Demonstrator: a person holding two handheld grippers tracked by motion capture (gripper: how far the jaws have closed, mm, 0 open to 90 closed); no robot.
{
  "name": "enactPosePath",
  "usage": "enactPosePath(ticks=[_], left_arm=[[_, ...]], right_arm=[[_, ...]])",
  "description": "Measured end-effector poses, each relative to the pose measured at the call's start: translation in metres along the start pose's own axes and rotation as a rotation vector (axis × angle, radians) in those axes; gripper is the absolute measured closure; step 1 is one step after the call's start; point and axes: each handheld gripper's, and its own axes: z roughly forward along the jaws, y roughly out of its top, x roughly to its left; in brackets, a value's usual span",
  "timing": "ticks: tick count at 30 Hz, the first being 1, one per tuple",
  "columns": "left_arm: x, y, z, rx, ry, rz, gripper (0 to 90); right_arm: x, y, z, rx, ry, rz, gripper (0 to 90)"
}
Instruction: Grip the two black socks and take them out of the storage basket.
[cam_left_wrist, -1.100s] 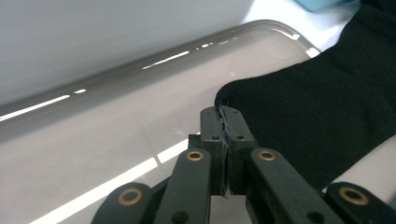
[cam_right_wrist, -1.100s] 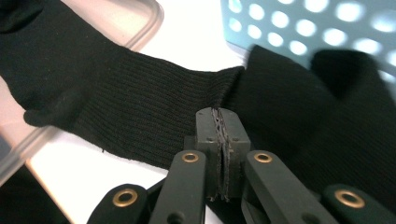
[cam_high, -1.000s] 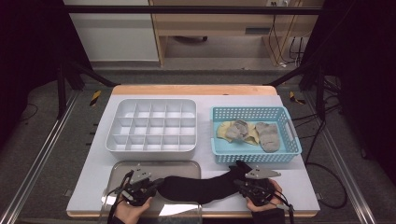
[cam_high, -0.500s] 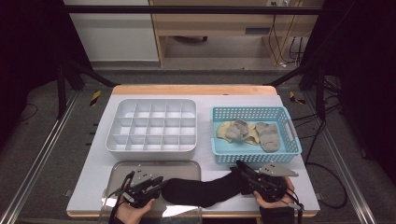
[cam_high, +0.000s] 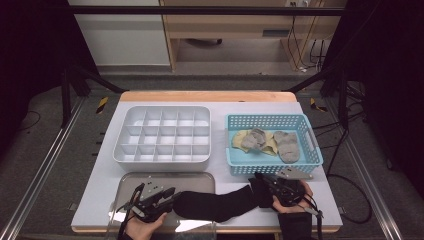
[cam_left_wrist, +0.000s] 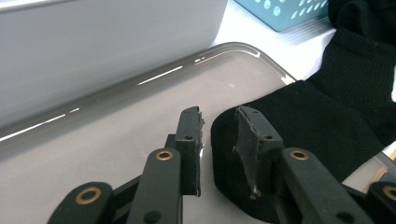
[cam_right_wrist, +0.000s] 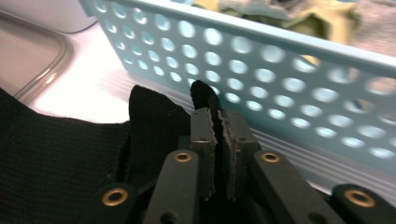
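High view: I see a black sock (cam_high: 220, 204) lying flat along the near edge of the table (cam_high: 100, 185), its left end over the clear tray (cam_high: 165, 179), its right end just in front of the blue basket (cam_high: 272, 167). My left gripper (cam_high: 170, 196) sits at the sock's left end, my right gripper (cam_high: 262, 182) at its right end, a hand behind each. Behind the tray is the white divider box (cam_high: 162, 135); the basket holds a yellow cloth (cam_high: 240, 140) and grey socks (cam_high: 287, 145). Left gripper view: the jaws have just been opening and stand apart, with a plain gap between them. The sock's (cam_left_wrist: 327, 126) rounded end lies at the right-hand jaw, which partly rests over the fabric; the left-hand jaw is clear of it, over the tray (cam_left_wrist: 116, 140). No pinch on the sock here. The box wall (cam_left_wrist: 102, 42) runs behind, with a basket corner (cam_left_wrist: 285, 11) at top right. Right gripper view: the jaws have just been closing and now sit nearly together, with a thin fold of the sock (cam_right_wrist: 203, 95) sticking up from between the tips, so I read it as clamped on the cuff edge. The rest of the sock spreads to the left, near the tray corner (cam_right_wrist: 51, 60). The basket wall (cam_right_wrist: 289, 79) is close behind the jaw tips.
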Motion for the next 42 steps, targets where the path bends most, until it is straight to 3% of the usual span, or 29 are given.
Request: enactPosePath(ticks=[6, 12, 18, 22, 25, 29, 35, 38, 42], left_arm=[[0.002, -0.001, 0.000, 0.005, 0.007, 0.000, 69.8], [0.003, -0.002, 0.000, 0.008, 0.012, -0.004, 70.1], [0.003, -0.003, 0.001, 0.009, 0.012, -0.005, 70.4], [0.003, -0.003, 0.002, 0.011, 0.008, -0.002, 70.5], [0.003, -0.003, 0.002, 0.011, 0.004, -0.002, 70.5], [0.003, -0.003, 0.002, 0.008, 0.003, 0.000, 70.5], [0.002, -0.002, 0.001, 0.001, 0.000, -0.004, 70.5], [0.002, -0.002, 0.000, -0.002, 0.000, -0.003, 70.6], [0.002, -0.002, -0.001, -0.004, 0.001, -0.002, 70.5]], right_arm=[[-0.012, -0.003, -0.019, -0.010, -0.025, 0.038, 85.9], [-0.028, -0.012, -0.032, -0.023, -0.097, 0.089, 85.8], [-0.041, -0.020, -0.035, -0.002, -0.183, 0.159, 85.7], [-0.047, -0.024, -0.026, -0.013, -0.171, 0.156, 83.0], [-0.048, -0.025, -0.023, -0.018, -0.135, 0.150, 78.7], [-0.038, -0.017, -0.033, -0.077, -0.112, 0.095, 76.0], [-0.006, -0.003, -0.036, -0.114, -0.028, -0.005, 72.0], [0.010, 0.000, -0.031, -0.095, 0.009, -0.041, 70.1], [0.018, -0.004, -0.016, -0.040, -0.003, -0.052, 64.4]])
